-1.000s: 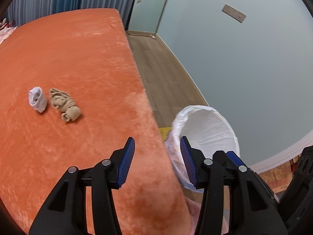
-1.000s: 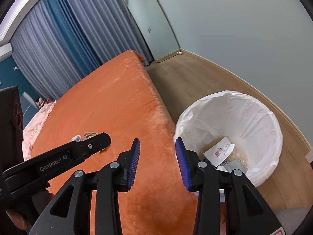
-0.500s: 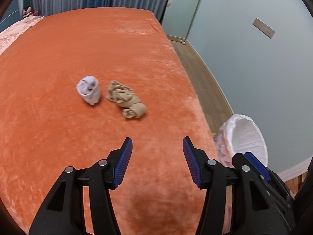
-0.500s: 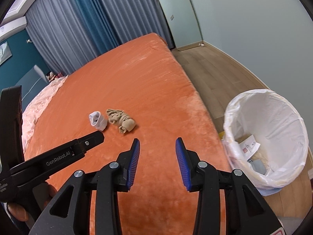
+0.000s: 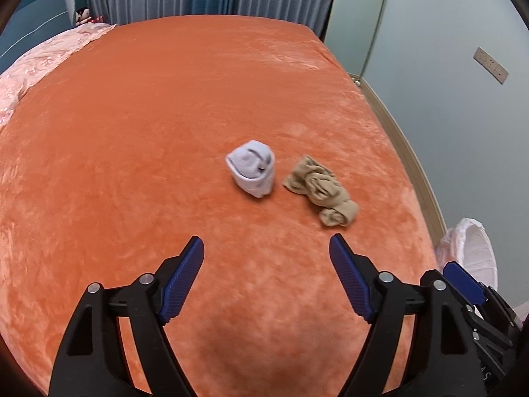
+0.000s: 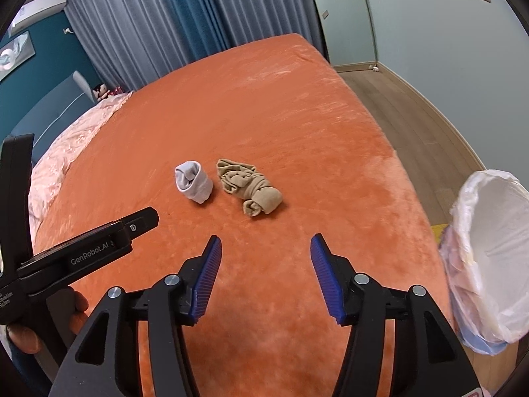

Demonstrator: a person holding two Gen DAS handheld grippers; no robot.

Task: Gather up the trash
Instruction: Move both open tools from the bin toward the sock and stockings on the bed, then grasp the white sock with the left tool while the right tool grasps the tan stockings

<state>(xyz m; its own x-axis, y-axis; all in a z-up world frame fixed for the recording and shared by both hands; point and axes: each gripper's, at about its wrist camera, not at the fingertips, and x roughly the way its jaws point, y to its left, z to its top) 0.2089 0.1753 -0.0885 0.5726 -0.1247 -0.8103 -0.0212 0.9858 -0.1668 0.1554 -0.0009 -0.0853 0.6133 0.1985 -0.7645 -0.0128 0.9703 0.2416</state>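
Note:
A rolled white sock (image 5: pixel 252 172) and a crumpled tan sock (image 5: pixel 322 190) lie side by side on the orange bed cover (image 5: pixel 165 115). They also show in the right wrist view: the white sock (image 6: pixel 193 186) and the tan sock (image 6: pixel 249 190). My left gripper (image 5: pixel 266 254) is open and empty, above the bed short of the white sock. My right gripper (image 6: pixel 264 251) is open and empty, short of the tan sock. A trash bin with a white liner (image 6: pixel 489 258) stands on the floor beside the bed's right edge.
A pink quilt (image 5: pixel 39 63) lies at the bed's far left. Curtains (image 6: pixel 165 20) hang behind the bed. Wooden floor (image 6: pixel 413 115) runs between the bed and the pale wall. The left gripper's body (image 6: pixel 82 251) shows at the left of the right wrist view.
Both grippers have swung left from the bin toward the socks and opened wider. The socks now sit ahead of the fingers; the bin has slid to the right edge.

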